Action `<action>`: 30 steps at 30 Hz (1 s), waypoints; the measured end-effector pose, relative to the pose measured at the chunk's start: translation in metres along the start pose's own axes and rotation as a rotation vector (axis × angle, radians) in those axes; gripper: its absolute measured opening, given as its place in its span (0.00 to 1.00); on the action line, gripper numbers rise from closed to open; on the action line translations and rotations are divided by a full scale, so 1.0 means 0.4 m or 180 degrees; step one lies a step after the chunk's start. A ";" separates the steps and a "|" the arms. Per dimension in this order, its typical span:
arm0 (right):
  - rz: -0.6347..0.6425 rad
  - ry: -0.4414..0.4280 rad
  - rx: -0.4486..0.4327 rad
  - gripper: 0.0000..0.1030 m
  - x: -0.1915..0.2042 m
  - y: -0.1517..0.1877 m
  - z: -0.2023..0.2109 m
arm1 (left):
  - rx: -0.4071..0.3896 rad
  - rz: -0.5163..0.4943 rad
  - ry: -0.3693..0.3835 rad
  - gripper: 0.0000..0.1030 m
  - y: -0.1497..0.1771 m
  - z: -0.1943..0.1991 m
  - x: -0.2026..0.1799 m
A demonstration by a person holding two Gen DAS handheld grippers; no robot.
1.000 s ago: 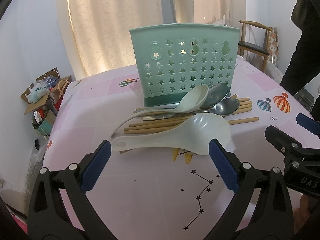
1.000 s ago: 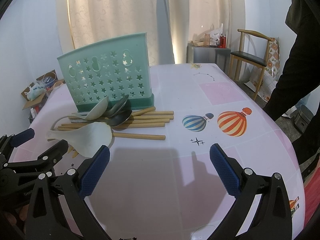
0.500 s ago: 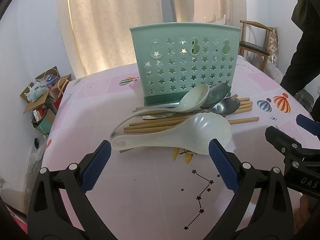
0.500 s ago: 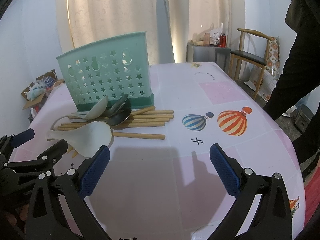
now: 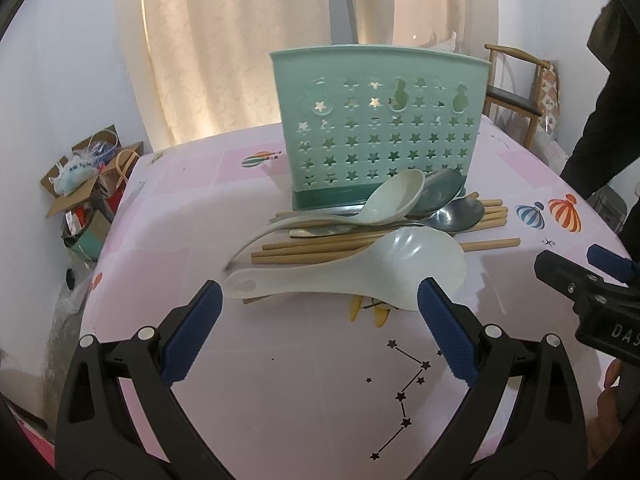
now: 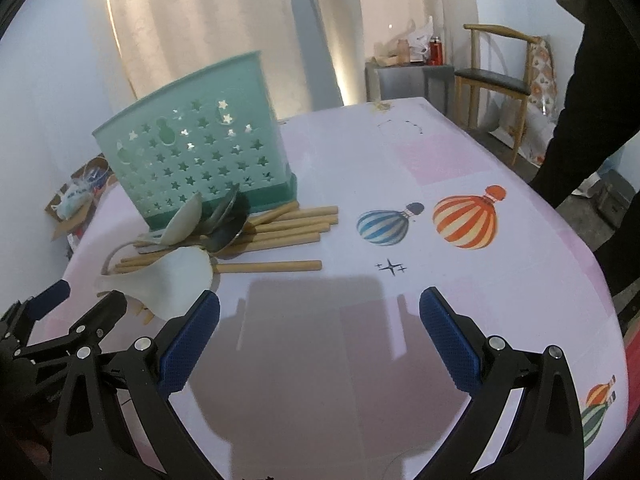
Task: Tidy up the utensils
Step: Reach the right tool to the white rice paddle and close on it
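We are at the very start of the sorting: nothing stands in the green holder (image 5: 380,128) yet, as far as its star holes let us see, and every utensil lies in one heap on the pink table (image 5: 280,380) at its foot. Our left gripper (image 5: 320,300) is spread wide and holds nothing, and the white ladle (image 5: 360,272) lies straight ahead of it, crosswise just beyond the fingertips, its handle end near the left finger and its bowl near the right one. Behind the ladle lie the chopsticks (image 5: 320,248), with a white spoon (image 5: 384,204) and metal spoons (image 5: 456,210) stacked on top against the holder. Our right gripper (image 6: 320,304) is also spread and empty, with only bare tablecloth ahead; the heap sits forward and to its left. We judge the ladle the natural first pick, being topmost and nearest. The next move calls for easing the left gripper forward, closing across the narrow handle, then lifting it clear without dragging the chopsticks beneath.
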State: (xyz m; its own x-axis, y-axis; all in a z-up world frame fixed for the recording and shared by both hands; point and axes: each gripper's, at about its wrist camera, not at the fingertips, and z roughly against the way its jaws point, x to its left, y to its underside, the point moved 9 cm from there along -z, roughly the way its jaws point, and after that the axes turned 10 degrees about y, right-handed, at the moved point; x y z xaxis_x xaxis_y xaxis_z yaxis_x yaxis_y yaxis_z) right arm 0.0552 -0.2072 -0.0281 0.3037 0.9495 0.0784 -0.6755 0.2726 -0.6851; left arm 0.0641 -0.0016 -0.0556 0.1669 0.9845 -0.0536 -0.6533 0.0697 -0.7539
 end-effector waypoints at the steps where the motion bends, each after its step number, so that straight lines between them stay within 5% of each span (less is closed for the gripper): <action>1: 0.0017 -0.0033 0.0020 0.95 0.004 0.000 -0.002 | 0.0001 0.0018 0.0000 0.91 0.001 0.001 0.004; 12: -0.0191 -0.0782 0.0505 0.89 0.090 0.002 -0.019 | 0.0068 0.0141 -0.0014 0.90 0.031 0.030 0.089; 19: -0.0548 -0.1262 0.0923 0.71 0.151 0.011 -0.061 | 0.0082 0.0356 -0.0013 0.78 0.042 0.042 0.155; 25: -0.0541 -0.1348 0.0878 0.62 0.191 0.001 -0.077 | 0.0057 0.0550 0.0101 0.78 0.032 0.051 0.177; 30: -0.0687 -0.1507 0.0981 0.41 0.200 0.002 -0.079 | 0.0024 0.0511 0.0034 0.78 0.023 0.049 0.191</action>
State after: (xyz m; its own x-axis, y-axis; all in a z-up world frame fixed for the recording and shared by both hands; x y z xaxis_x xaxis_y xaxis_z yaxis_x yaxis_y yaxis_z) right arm 0.1001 -0.1357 -0.0453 0.1714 0.8142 0.5547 -0.8170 0.4321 -0.3819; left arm 0.0563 0.0773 -0.0539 0.0678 0.9813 -0.1800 -0.6778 -0.0870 -0.7301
